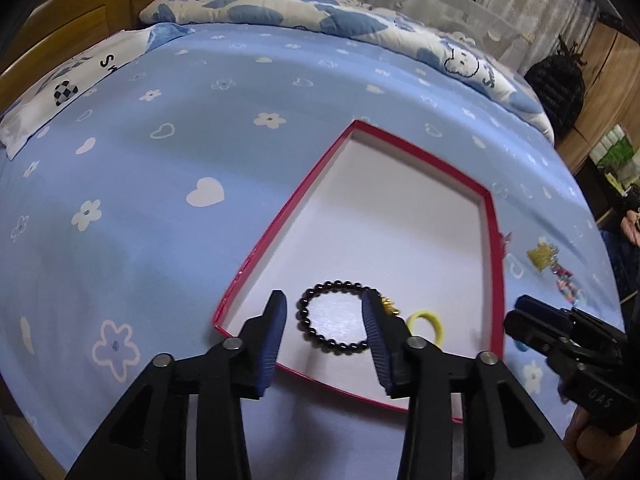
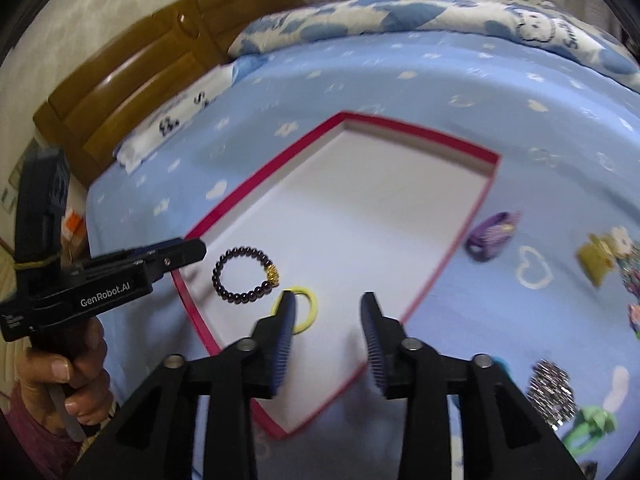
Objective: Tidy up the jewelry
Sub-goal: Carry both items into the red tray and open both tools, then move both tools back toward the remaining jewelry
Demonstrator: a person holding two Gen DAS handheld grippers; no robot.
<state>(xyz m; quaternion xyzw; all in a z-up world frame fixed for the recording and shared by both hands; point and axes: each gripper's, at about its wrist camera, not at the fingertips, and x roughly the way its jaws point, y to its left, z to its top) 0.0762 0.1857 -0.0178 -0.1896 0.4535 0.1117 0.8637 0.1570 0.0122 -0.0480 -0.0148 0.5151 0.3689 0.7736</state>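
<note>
A shallow red-rimmed box (image 1: 280, 216) (image 2: 256, 188) with a white floor lies on the blue bedsheet. In its near corner lie a dark bead bracelet (image 1: 340, 283) (image 2: 240, 249) with a gold charm and, beside it, a yellow hair tie (image 1: 430, 316) (image 2: 310, 300). My left gripper (image 1: 324, 298) hovers open over the bracelet, which shows between its fingers without touching the pads. My right gripper (image 2: 328, 298) is open over the box's near part with nothing between its fingers; its left finger covers part of the hair tie. Each gripper also shows at the edge of the other's view.
Loose on the sheet right of the box are a purple clip (image 2: 490, 234), a gold clip (image 2: 596, 258) (image 1: 540, 256), a sparkly silver piece (image 2: 550, 392), a green clip (image 2: 592, 424) and colourful beads (image 1: 566, 280). A rolled quilt (image 1: 320, 12) and wooden headboard (image 2: 132, 80) lie behind.
</note>
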